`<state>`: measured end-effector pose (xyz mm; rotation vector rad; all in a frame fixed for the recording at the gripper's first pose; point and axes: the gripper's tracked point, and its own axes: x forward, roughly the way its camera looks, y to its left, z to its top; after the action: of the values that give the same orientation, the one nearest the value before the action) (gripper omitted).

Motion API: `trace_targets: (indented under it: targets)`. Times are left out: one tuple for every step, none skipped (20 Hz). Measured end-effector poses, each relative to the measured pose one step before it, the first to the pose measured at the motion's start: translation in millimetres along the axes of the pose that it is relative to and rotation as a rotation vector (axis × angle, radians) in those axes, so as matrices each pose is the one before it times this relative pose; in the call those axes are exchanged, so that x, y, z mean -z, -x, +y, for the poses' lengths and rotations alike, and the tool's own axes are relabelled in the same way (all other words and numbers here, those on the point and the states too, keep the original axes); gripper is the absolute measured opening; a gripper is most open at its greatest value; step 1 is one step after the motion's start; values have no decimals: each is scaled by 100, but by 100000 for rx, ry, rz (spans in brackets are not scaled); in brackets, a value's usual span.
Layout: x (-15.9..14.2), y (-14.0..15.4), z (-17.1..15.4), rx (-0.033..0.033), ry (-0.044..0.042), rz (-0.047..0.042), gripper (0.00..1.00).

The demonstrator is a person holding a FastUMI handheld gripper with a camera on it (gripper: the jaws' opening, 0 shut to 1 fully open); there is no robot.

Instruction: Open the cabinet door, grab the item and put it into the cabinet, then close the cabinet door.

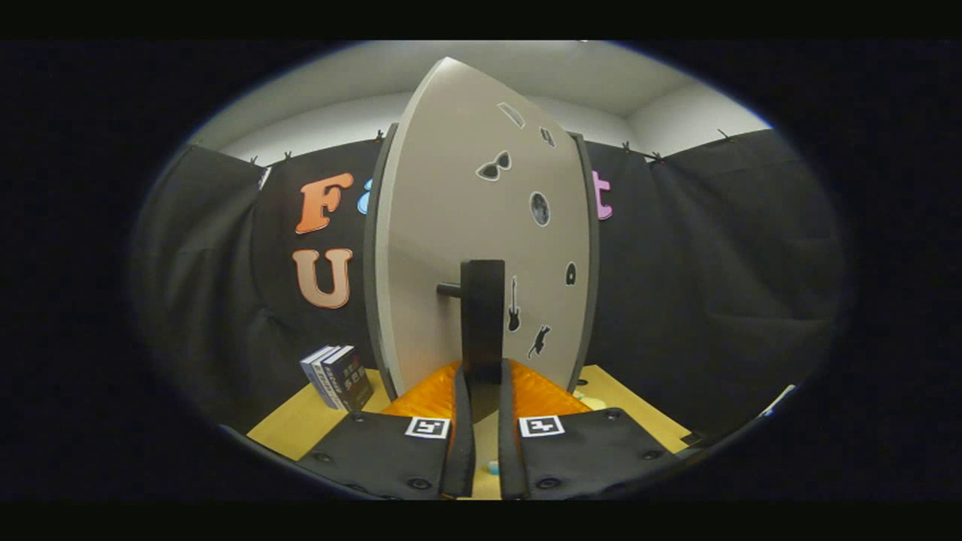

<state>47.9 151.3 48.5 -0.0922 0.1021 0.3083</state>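
While clamped around a dark upright door handle, gripper sits low and central, both fingers pressed against the handle's lower end, one on each side; a square black-and-white marker on the top of each finger; handle standing off the door on a short dark peg to its left. Just beyond the fingers, pale grey cabinet door, tall and seen at a slant, swung partly out from the dark cabinet frame visible along both of its sides; small black stickers scattered over the door face (sunglasses, a round disc, a guitar, a leaping cat among them). Left of the door, well apart from the fingers, a short row of dark books standing upright on the yellowish wooden table, spines facing the gripper; cannot tell whether these are the item to be stowed. Beside the door's right foot, on the table, a small pale object, too little showing to identify. Behind everything, black cloth booth wall under a white ceiling.
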Motion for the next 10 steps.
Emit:
trace_targets:
  targets:
    - [-141,576,-752,1696,-384,-200,20]
    - [63,480,-908,2041,36,13,20]
    - [46,245,-888,1728,509,-140,20]
    - [27,1106,-837,1942,-839,-1651,18]
    - [-215,-380,-764,2082,-280,457,17]
    - [41,47,-733,1918,-360,38,16]
    - [-33,149,-650,1826,-778,-98,14]
    - [67,107,-415,1442,-551,183,13]
    - [144,191,-439,1221,-461,574,11]
    - [214,217,-414,1088,-459,730,10]
